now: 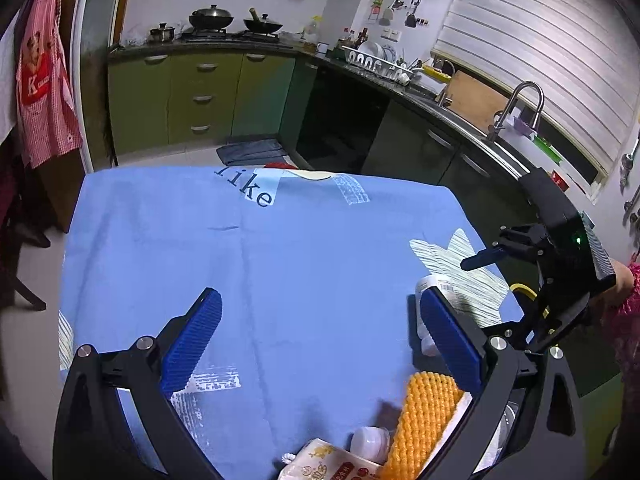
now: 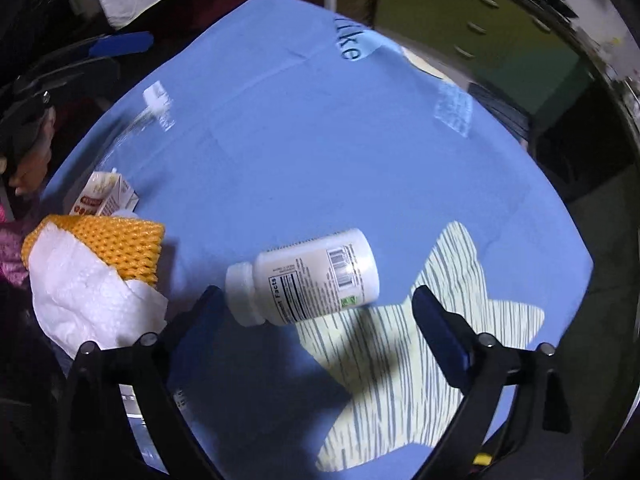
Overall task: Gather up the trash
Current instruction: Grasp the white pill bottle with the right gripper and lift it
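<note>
A white pill bottle (image 2: 312, 276) lies on its side on the blue tablecloth (image 2: 320, 140), cap toward the left. My right gripper (image 2: 320, 320) points down over it, open, with the bottle just ahead of the gap between its fingers and neither pad pressing on it. In the left wrist view the same bottle (image 1: 436, 284) is half hidden behind my open, empty left gripper (image 1: 320, 340). Near the table's near edge lie an orange foam net (image 1: 428, 420) with white wrapping paper (image 2: 88, 300), a small white cup (image 1: 372, 442) and a drink carton (image 2: 104, 196).
One blue finger (image 1: 484, 258) of the right gripper shows over the table's right edge. Green kitchen cabinets (image 1: 208, 96), a stove with pans (image 1: 236, 24) and a sink with a tap (image 1: 520, 108) line the walls beyond. A red checked apron (image 1: 44, 92) hangs at the left.
</note>
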Action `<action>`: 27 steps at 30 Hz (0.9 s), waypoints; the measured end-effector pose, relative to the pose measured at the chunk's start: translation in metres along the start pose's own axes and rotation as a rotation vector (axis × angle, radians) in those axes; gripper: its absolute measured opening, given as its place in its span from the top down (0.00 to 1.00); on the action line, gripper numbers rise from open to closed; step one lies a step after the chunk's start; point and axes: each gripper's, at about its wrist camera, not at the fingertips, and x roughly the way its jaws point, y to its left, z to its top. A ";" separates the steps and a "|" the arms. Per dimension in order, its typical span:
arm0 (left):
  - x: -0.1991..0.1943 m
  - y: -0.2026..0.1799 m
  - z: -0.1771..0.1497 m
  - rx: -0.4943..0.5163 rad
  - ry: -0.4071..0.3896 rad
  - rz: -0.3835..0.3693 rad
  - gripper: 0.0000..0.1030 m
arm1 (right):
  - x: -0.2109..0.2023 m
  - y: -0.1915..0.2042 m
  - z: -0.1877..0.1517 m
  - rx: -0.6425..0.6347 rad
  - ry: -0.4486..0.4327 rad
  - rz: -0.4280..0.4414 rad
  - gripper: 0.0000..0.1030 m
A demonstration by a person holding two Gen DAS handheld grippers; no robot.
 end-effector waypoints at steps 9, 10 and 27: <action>0.011 -0.001 -0.004 0.002 0.023 -0.011 0.05 | 0.022 0.001 0.006 -0.056 0.024 0.048 0.09; 0.011 -0.001 -0.004 0.001 0.025 -0.013 0.05 | 0.024 0.002 0.007 -0.059 0.018 0.048 0.09; 0.023 -0.010 -0.011 0.018 0.053 -0.002 0.05 | 0.037 0.011 0.012 -0.038 -0.011 0.027 0.19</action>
